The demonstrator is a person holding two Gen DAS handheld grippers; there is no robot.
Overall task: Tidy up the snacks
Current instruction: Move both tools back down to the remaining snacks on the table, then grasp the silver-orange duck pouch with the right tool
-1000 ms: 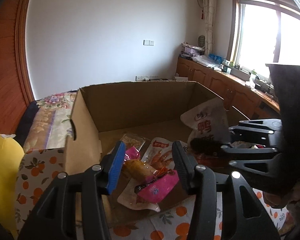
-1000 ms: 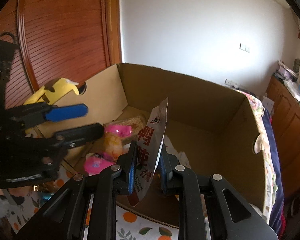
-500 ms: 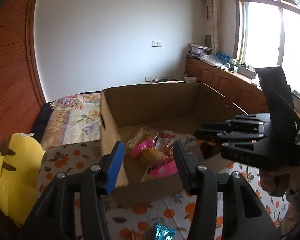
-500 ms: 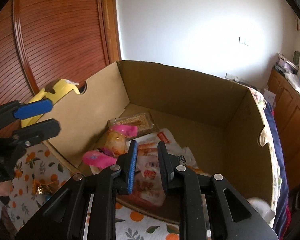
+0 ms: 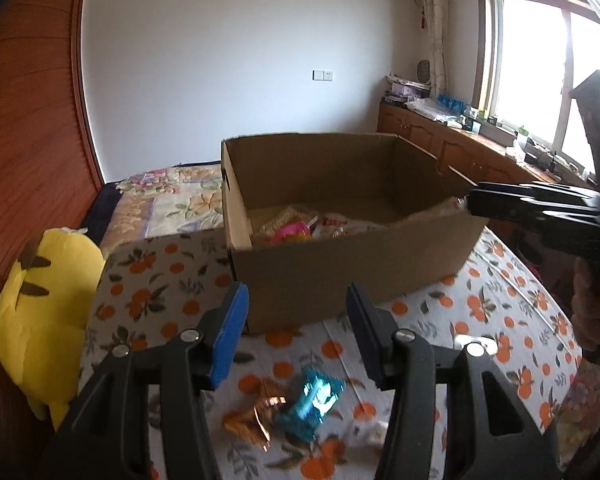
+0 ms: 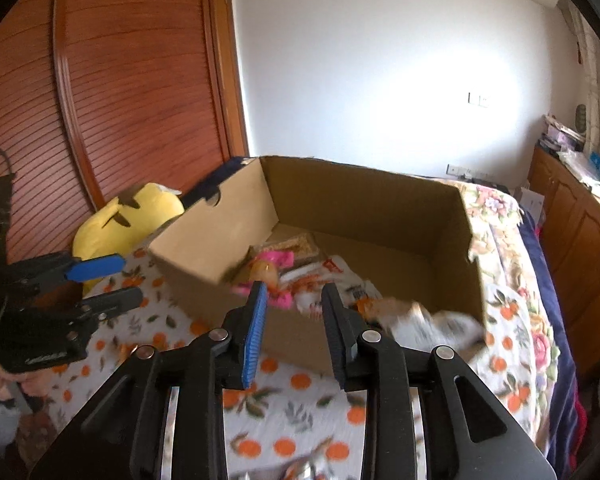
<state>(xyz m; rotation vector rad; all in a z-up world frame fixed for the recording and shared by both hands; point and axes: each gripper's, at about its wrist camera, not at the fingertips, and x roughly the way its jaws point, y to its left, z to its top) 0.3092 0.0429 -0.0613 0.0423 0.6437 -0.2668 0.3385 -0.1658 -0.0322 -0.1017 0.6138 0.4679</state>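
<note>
Right hand-held gripper [image 6: 294, 322] is opening, nothing between its jaws; left hand-held gripper [image 5: 296, 334] is spread, lined up over the teal candy wrapper [image 5: 313, 402], since the cardboard box [image 5: 351, 276] collects snacks.

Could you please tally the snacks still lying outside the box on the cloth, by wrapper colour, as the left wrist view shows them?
Teal wrapper: 1
Gold wrapper: 1
Total: 2, both blurred, in front of the box.

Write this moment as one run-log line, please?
left gripper: open, empty | right gripper: opening, empty | cardboard box: holds snacks | teal wrapper, gold wrapper: on tablecloth
</note>
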